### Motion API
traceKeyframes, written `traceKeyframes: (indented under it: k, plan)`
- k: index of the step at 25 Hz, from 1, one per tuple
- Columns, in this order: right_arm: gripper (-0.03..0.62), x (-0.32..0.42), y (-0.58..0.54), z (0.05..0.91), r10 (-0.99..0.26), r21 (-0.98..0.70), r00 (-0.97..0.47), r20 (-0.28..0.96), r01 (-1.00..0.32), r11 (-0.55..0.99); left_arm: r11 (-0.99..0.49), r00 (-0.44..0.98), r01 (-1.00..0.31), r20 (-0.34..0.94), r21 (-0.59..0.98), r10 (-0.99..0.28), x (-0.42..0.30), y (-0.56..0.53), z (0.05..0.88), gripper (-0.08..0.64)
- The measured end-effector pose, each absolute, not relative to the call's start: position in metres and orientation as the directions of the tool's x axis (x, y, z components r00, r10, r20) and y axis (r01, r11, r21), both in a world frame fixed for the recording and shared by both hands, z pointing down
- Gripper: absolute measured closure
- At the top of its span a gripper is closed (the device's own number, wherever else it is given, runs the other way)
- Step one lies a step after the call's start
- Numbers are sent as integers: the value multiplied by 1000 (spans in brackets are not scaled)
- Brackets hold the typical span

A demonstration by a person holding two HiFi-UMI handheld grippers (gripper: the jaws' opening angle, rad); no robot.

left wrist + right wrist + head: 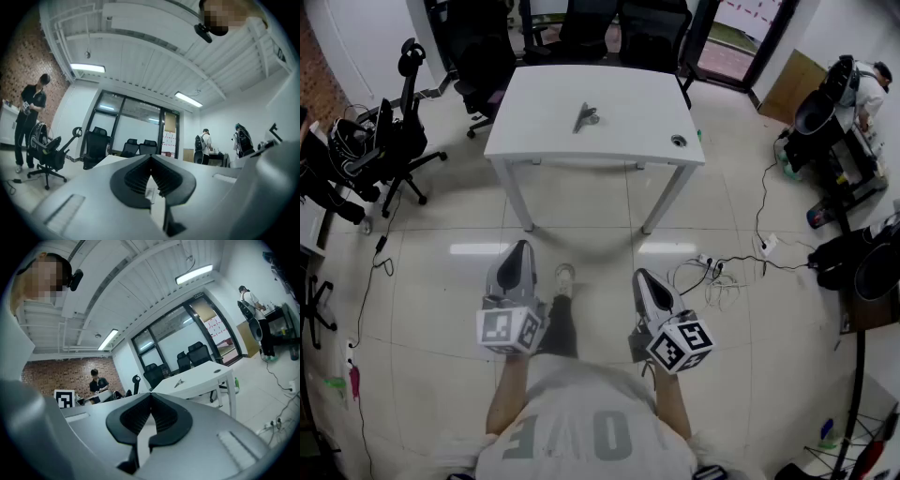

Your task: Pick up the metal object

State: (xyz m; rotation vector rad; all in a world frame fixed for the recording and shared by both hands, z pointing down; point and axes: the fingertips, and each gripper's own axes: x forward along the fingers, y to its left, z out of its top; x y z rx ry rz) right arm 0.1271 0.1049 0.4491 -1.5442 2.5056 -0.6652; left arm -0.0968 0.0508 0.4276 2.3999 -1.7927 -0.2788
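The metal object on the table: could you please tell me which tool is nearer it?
Left, narrowly. Both hang well short of the metal object: left tool slightly left of it, right tool right and farther back.

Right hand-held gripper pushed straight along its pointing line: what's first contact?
Nothing close: the way looks free across the floor. The right hand-held gripper, shut and empty, aims roughly at the white table; depth unclear.

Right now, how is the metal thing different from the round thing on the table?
The metal object is long and thin; the round fitting is a small ring. The metal object lies near the middle; the round fitting sits by a corner. Both rest on the white table.
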Motion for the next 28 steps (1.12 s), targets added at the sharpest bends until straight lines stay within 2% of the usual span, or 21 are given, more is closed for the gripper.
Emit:
traceKeyframes:
  k: [4, 11, 16, 25, 26, 28]
  plan:
    - [580, 120, -28, 428, -907, -445, -411, 90, -831, 333, -348, 325, -917, -140, 195, -935, -100, -93, 390, 558]
    - [580, 106, -224, 375, -927, -424, -373, -23, -837, 347, -438, 400, -891, -250, 119, -882, -97, -299, 322, 558]
    - [580, 104, -300, 385, -924, -480, -383, -5, -810, 338, -427, 397, -896, -213, 121, -893, -87, -355, 335, 558]
    - [576, 88, -385, 457, -895, -555, -421, 149, -785, 277, -353, 336, -918, -120, 179, -934, -103, -395, 374, 558]
    - [543, 85, -396, 472, -884, -579, -433, 177, -772, 263, -351, 336, -919, -108, 182, -936, -103, -398, 378, 558]
    - [424, 77, -422, 511, -842, -644, -477, 253, -733, 222, -348, 339, -919, -79, 185, -937, -101, -403, 389, 558]
